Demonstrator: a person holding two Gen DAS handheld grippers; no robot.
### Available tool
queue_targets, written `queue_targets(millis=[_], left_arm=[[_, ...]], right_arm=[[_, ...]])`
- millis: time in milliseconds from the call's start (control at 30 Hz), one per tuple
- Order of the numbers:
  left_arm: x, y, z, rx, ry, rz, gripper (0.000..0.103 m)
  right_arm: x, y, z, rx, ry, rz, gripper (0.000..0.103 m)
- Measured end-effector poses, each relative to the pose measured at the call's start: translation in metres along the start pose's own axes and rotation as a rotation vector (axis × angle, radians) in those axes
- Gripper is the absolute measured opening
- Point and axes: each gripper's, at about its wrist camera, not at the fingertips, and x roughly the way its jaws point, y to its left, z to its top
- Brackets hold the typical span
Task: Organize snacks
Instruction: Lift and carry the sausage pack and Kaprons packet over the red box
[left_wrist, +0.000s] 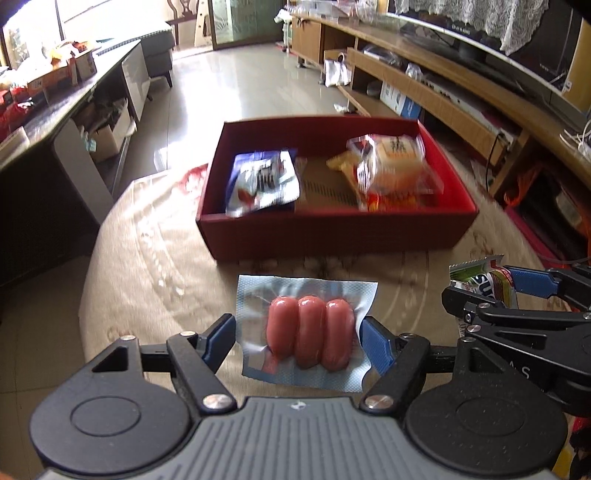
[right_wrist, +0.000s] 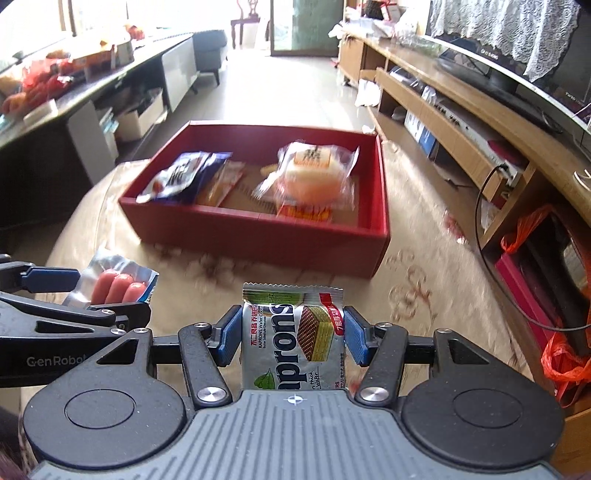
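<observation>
A clear pack of three pink sausages (left_wrist: 308, 334) hangs above the table, pinched at both sides by my left gripper (left_wrist: 301, 341). My right gripper (right_wrist: 291, 338) is shut on a silver wafer packet (right_wrist: 291, 339) printed "Kaprons". Each gripper shows in the other's view: the right gripper (left_wrist: 491, 295) with the wafer packet (left_wrist: 480, 284) at the right edge, the left gripper (right_wrist: 92, 291) with the sausage pack (right_wrist: 118, 286) at the left. Ahead stands a red box (left_wrist: 332, 232) (right_wrist: 258, 236) holding a blue packet (left_wrist: 262, 181), a wrapped bun (left_wrist: 395, 162) and other snacks.
The box sits on a round table with a beige patterned cloth (left_wrist: 155, 266). A dark counter with clutter (left_wrist: 48, 96) runs along the left. A wooden TV unit (left_wrist: 461, 96) lines the right, with orange bags (right_wrist: 561, 354) on the floor by it.
</observation>
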Motion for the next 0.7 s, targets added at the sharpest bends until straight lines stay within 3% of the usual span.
queue_targets(millis=[400,700], left_arm=[[-0.004,-0.002,0.045,-0.011,-0.091,0.015,0.068],[0.004,0.003,0.07,-0.038,-0.116,0.014,0.067]], right_arm=[[0.0,-0.01,0.038,0.047,-0.087,-0.019,0.064],[0.009,-0.014,0.062,0.059,-0.117,-0.023,0.064]])
